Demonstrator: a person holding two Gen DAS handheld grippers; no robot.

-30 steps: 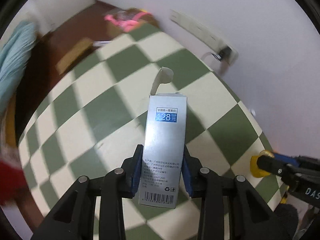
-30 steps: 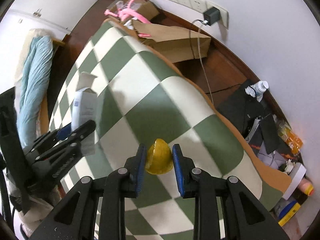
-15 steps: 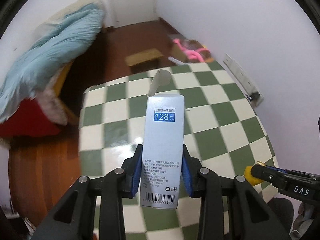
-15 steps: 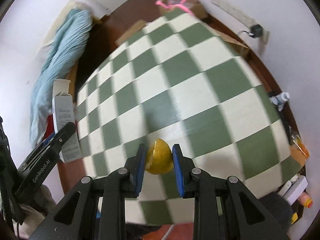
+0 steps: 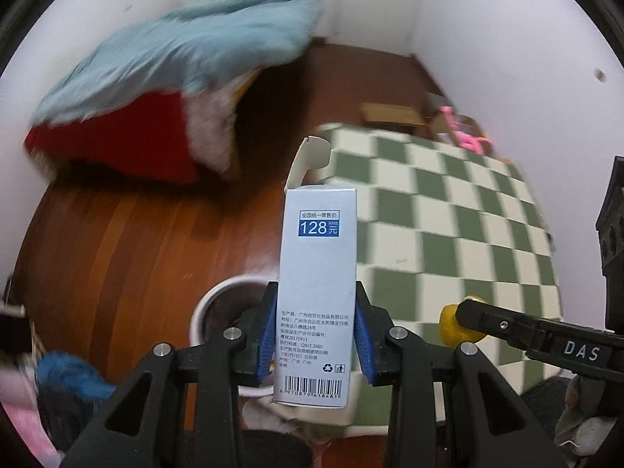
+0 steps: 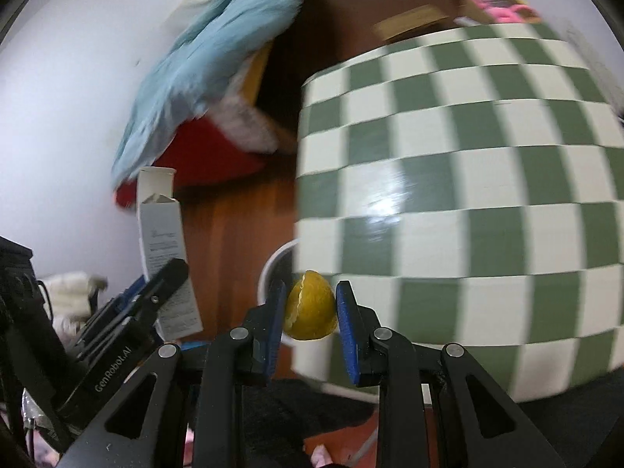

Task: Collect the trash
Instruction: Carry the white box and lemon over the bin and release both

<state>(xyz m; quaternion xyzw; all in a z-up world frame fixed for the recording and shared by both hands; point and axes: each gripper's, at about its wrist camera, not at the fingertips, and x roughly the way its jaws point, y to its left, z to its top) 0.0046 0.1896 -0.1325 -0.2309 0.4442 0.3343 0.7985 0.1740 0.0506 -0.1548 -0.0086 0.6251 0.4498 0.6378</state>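
Note:
My left gripper [image 5: 314, 335] is shut on a tall white carton [image 5: 316, 273] with an open top flap and a blue "128" price label; it also shows in the right wrist view [image 6: 163, 249]. My right gripper [image 6: 310, 312] is shut on a yellow fruit peel [image 6: 310, 308], which shows at the right of the left wrist view [image 5: 458, 323]. A white-rimmed bin [image 5: 212, 304] stands on the wood floor beside the table's edge, just below and behind the carton. In the right wrist view the bin [image 6: 273, 269] is partly hidden by the peel and the table.
The table with a green and cream checkered cloth [image 6: 468, 195] fills the right side. A light blue duvet [image 5: 187, 54] lies over red and white bedding [image 5: 128, 144] across the wood floor [image 5: 136, 253]. A cardboard box [image 5: 390, 113] and pink items [image 5: 468, 136] lie beyond the table.
Both grippers have swung left off the table toward the floor, carrying the carton and the peel. The bin has come into view below them.

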